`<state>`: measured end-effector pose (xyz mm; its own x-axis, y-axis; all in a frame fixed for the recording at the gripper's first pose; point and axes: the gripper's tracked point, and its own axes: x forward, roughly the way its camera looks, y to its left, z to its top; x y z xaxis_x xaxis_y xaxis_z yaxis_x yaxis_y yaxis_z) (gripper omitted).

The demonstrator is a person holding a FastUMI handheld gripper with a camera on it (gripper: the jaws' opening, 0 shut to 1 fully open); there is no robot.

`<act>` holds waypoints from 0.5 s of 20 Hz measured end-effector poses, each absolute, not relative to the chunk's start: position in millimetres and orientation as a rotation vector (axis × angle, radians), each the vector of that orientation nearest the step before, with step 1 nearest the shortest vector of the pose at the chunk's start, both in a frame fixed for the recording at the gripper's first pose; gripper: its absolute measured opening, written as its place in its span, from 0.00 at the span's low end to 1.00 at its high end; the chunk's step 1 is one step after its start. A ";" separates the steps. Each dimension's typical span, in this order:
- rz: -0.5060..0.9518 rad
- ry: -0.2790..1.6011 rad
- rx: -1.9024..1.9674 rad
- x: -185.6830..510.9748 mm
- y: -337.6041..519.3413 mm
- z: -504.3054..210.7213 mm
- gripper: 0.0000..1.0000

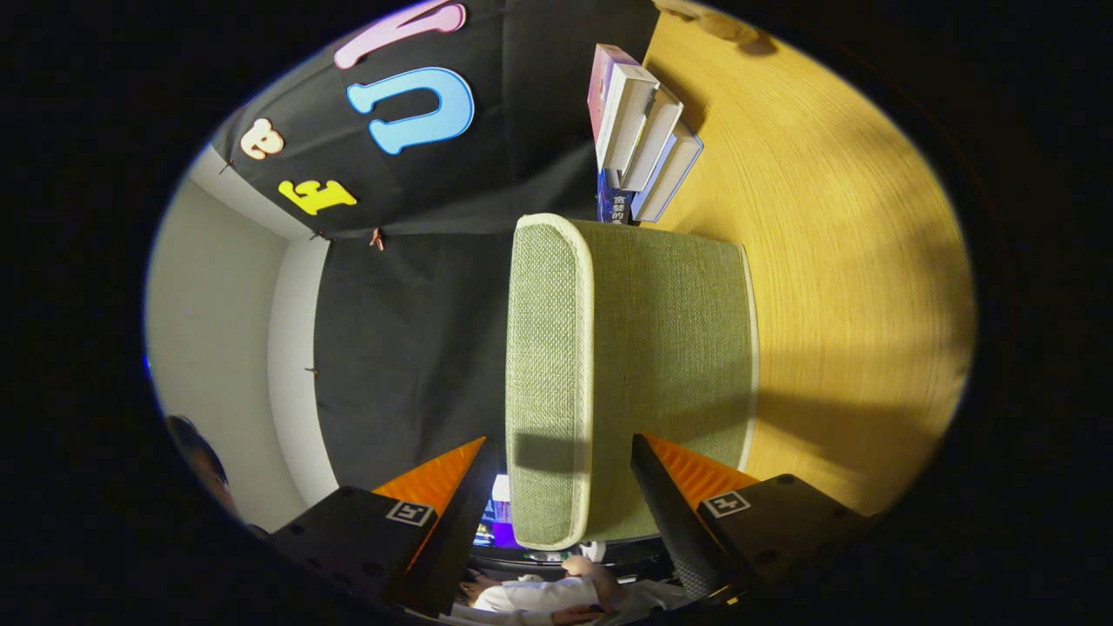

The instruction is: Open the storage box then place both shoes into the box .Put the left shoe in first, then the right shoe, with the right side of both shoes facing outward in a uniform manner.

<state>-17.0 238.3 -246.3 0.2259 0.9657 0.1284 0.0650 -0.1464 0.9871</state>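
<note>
Wooden bench point(835, 261) runs down one side of the rolled gripper view, with black cloth walling the booth on the other.

Nearest: the gripper point(556, 487) stands parted, its two orange-faced fingers point(435, 478) straddling the near end of the storage box point(669, 348). One finger sits off the lid side, the other lies across the box's fabric wall. Whether either pad actually touches the fabric cannot be told; neither is seen pressing.

Storage box: green woven fabric with pale piping, resting on the bench, just ahead of and between the fingers. The lid point(548, 374) is still on and seated flush, so nothing inside can be checked. Judged light, with soft fabric skin over stiffer panels; walls may give under a pinch, and the whole box may slide on the smooth wood if the lid is lifted without care. Best hold, by judgement: the piped rim of the lid at its near edge, where the seam gives the pads something to bite on.

Beyond the box: a stack of books point(643, 130) on the bench, close by its far end
</note>
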 end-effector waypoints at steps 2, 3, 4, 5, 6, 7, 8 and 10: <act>1.087 1.008 1.491 -12.5 237.7 -247.8 0.73; 1.084 0.990 1.498 -11.1 238.5 -247.8 0.62; 1.089 0.973 1.500 -11.4 236.8 -248.4 0.46; 1.079 0.950 1.523 -7.1 229.1 -248.3 0.30; 1.075 0.926 1.549 -3.7 225.8 -241.5 0.19; 1.072 0.900 1.540 -2.5 221.9 -237.8 0.08; 1.076 0.887 1.530 -3.1 219.5 -234.3 0.08; 1.069 0.868 1.516 -4.3 215.2 -224.6 0.06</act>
<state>-4.3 215.2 -224.6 0.3401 0.9216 0.1872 -0.0057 -0.1970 0.9804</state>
